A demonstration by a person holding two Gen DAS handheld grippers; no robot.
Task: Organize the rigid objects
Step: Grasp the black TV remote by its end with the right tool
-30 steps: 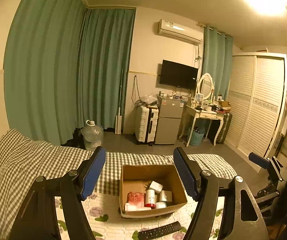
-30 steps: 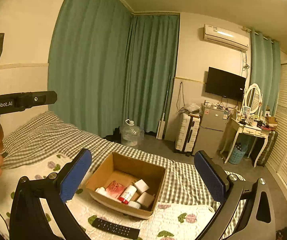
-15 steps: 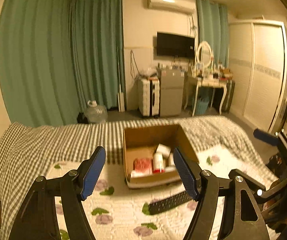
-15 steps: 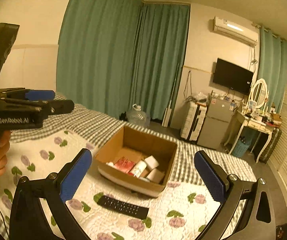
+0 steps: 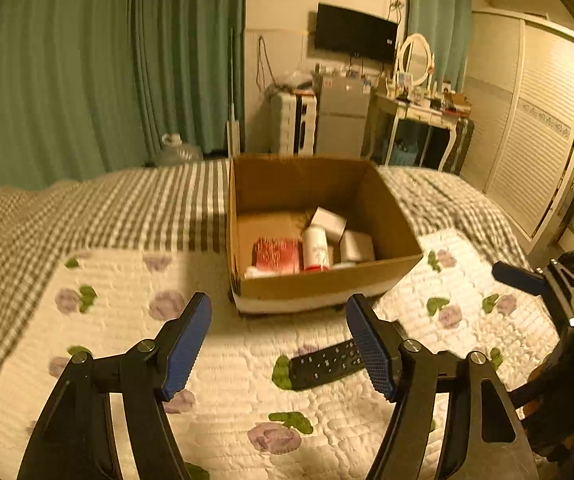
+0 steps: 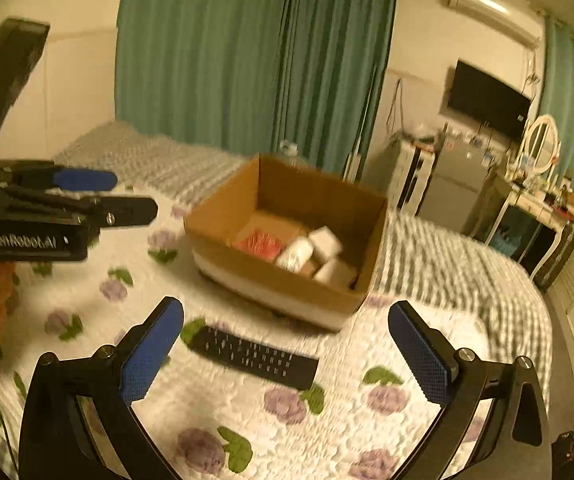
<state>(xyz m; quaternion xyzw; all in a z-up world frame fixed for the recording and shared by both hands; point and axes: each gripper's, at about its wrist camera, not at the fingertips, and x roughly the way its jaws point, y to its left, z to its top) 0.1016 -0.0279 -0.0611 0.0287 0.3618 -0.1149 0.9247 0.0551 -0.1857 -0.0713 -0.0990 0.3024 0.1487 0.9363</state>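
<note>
A black remote control (image 5: 325,364) lies on the flowered quilt in front of an open cardboard box (image 5: 327,284). The box holds a red packet (image 5: 275,254), a white bottle (image 5: 315,248) and small white boxes (image 5: 355,246). My left gripper (image 5: 279,344) is open and empty, above the quilt just short of the remote. My right gripper (image 6: 287,348) is open and empty, with the remote (image 6: 253,356) between its fingers farther ahead. The box (image 6: 275,280) sits beyond it. The left gripper also shows in the right wrist view (image 6: 87,196).
The bed has a flowered quilt (image 5: 127,320) over a checked cover (image 5: 127,208). Green curtains (image 5: 107,72), a suitcase, a small fridge (image 5: 341,116), a dressing table and a wardrobe (image 5: 535,120) stand beyond the bed. The right gripper's tip (image 5: 527,280) shows at the right edge.
Both grippers have tilted down and moved closer to the bed; the box and remote now look larger and nearer. Both stay open and empty.
</note>
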